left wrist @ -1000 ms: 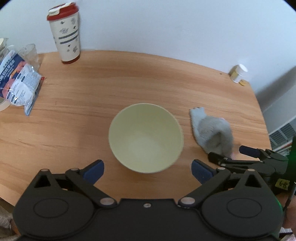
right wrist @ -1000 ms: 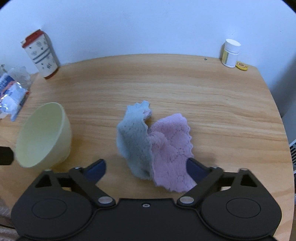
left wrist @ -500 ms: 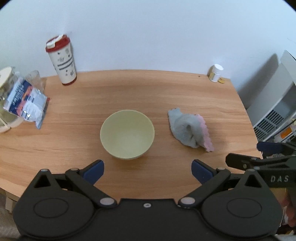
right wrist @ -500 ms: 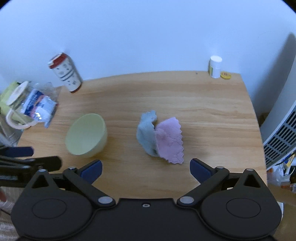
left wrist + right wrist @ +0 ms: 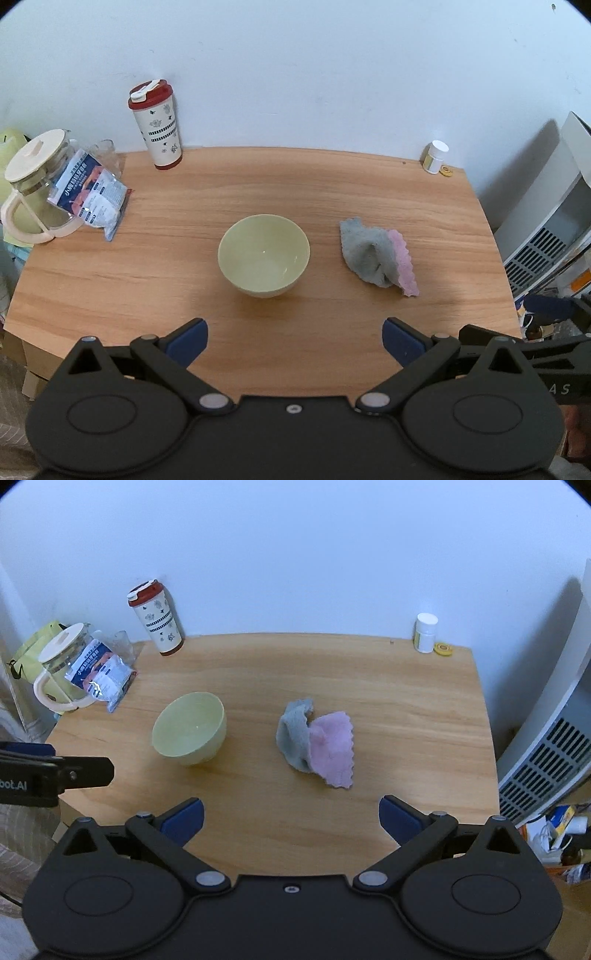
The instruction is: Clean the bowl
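A pale green bowl (image 5: 263, 254) stands upright and empty on the wooden table (image 5: 258, 184); it also shows in the right wrist view (image 5: 189, 733). A crumpled grey and pink cloth (image 5: 378, 256) lies to its right, also in the right wrist view (image 5: 317, 747). My left gripper (image 5: 294, 341) is open and empty, held back above the table's near edge, facing the bowl. My right gripper (image 5: 291, 818) is open and empty, held back, facing the cloth. Each gripper shows at the edge of the other's view.
A red-lidded tumbler (image 5: 157, 125) stands at the back left. A glass jug (image 5: 35, 188) and a snack packet (image 5: 92, 194) sit at the left edge. A small white bottle (image 5: 436, 157) stands at the back right. A white appliance (image 5: 546, 229) stands right of the table.
Both grippers have pulled back and up from the table, so the bowl and cloth look smaller and farther. Bowl and cloth have not moved. Both grippers stay open.
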Demonstrator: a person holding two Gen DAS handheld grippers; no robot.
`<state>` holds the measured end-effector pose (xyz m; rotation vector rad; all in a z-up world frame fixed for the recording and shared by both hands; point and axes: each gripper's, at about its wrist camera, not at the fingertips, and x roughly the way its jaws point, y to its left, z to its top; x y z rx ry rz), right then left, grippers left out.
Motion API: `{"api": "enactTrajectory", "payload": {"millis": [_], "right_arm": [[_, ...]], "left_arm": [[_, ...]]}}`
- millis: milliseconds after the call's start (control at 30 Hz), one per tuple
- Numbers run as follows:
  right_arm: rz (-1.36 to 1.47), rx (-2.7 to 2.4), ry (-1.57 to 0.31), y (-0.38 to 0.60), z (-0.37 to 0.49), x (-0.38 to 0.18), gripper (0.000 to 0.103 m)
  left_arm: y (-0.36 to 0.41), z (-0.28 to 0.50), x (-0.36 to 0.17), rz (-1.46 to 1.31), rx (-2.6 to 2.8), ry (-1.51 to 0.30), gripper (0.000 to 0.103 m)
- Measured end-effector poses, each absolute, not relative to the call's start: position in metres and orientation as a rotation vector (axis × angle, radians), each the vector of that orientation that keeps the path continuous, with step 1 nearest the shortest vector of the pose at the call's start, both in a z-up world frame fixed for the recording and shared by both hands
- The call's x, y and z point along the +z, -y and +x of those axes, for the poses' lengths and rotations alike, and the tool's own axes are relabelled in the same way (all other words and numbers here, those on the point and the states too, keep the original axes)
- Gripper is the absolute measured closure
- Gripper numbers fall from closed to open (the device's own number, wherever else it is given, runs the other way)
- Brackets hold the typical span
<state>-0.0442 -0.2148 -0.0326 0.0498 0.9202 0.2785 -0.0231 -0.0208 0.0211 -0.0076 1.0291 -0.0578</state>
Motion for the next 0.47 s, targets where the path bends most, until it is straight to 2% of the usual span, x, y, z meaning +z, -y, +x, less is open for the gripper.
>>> {"api": "enactTrajectory", "payload": {"millis": [467], "right_arm": [[0.001,0.317,-0.866,0.212,-0.055,-0.025,0.000]], "left_arm": [[0.032,-0.033,0.024,-0.001,-0.030,-1.010,0.000]]}}
